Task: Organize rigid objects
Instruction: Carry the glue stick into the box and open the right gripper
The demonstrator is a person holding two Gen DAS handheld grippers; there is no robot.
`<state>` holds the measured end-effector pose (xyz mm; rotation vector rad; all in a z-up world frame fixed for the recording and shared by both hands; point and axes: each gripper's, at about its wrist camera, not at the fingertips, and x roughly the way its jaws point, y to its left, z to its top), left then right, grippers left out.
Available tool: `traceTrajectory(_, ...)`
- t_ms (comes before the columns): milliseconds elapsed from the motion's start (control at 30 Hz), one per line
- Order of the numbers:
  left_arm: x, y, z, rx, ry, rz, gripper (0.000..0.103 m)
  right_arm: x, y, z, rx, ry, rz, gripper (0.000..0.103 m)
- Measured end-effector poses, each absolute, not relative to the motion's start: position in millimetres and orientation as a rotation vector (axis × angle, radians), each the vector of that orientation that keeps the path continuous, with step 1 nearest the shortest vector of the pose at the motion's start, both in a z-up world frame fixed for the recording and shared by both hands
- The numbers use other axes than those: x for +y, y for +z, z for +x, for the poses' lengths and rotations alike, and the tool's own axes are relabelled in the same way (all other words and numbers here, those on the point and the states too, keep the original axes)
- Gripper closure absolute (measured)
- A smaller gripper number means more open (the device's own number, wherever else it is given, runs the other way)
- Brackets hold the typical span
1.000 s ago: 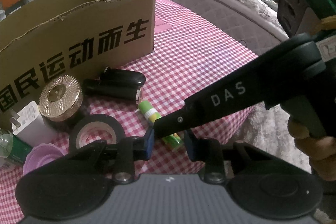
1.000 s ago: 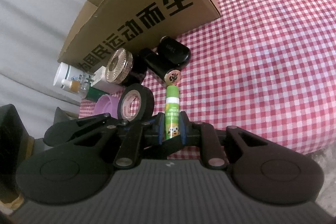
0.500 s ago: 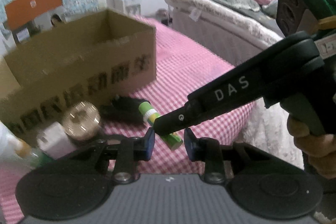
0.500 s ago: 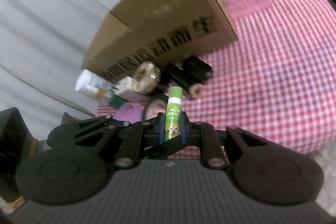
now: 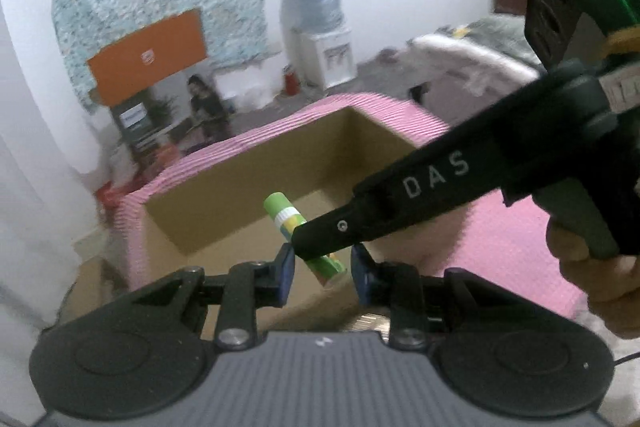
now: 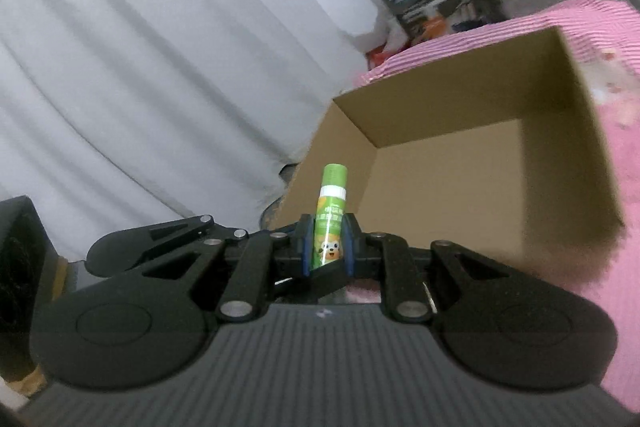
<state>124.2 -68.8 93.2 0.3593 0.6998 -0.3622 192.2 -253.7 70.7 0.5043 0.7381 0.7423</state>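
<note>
My right gripper (image 6: 326, 251) is shut on a green glue stick (image 6: 330, 215) and holds it upright in the air at the near rim of an open cardboard box (image 6: 460, 163). In the left wrist view the same glue stick (image 5: 286, 213) is pinched by the right gripper's black fingers (image 5: 332, 233) just in front of my left gripper (image 5: 322, 269), above the open box (image 5: 224, 187). My left gripper is open and empty. The box looks empty inside.
The box stands on a pink checked tablecloth (image 5: 520, 235). A white curtain (image 6: 140, 67) hangs to the left. An orange sign (image 5: 148, 61), a water dispenser (image 5: 324, 27) and a bed (image 5: 472, 59) are in the room behind.
Both grippers have risen from the table's clutter to above the box opening. The glue stick has come up with the right gripper. The other table items have dropped out of view.
</note>
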Motion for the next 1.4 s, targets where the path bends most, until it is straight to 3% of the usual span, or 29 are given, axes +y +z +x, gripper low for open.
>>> traceTrajectory(333, -28.2, 70.7, 246.9, 0.954, -0.332, 0.340, 0.070, -206.8, 55.2, 329.4, 0.979, 0.719, 0.627, 0.088)
traceTrajectory(633, -20.3, 33.6, 288.0, 1.065, -0.269, 0.398, 0.069, -178.1, 17.7, 374.8, 1.126, 0.653, 0.683, 0.088)
traceTrajectory(800, -19.2, 32.1, 288.9, 1.087, -0.257, 0.402, 0.050, -163.9, -4.9, 390.6, 1.185, 0.632, 0.681, 0.088)
traceTrajectory(900, -24.6, 32.6, 288.1, 1.078, -0.252, 0.429, 0.047, -157.5, -13.1, 393.9, 1.211, 0.623, 0.677, 0.087)
traceTrajectory(1000, -26.1, 39.8, 280.1, 1.042, -0.256, 0.438, 0.040, -159.2, -14.0, 397.2, 1.199, 0.622, 0.692, 0.086)
traceTrajectory(1200, -24.4, 69.3, 258.2, 0.966, -0.273, 0.408, 0.036, -191.6, 13.1, 372.9, 1.098, 0.636, 0.694, 0.083)
traceTrajectory(1333, -21.7, 98.6, 233.8, 0.909, -0.294, 0.361, 0.035, -223.5, 45.1, 332.5, 0.998, 0.667, 0.665, 0.081)
traceTrajectory(1400, -20.3, 113.5, 216.0, 0.879, -0.311, 0.330, 0.030, -239.9, 58.8, 305.6, 0.945, 0.690, 0.647, 0.080)
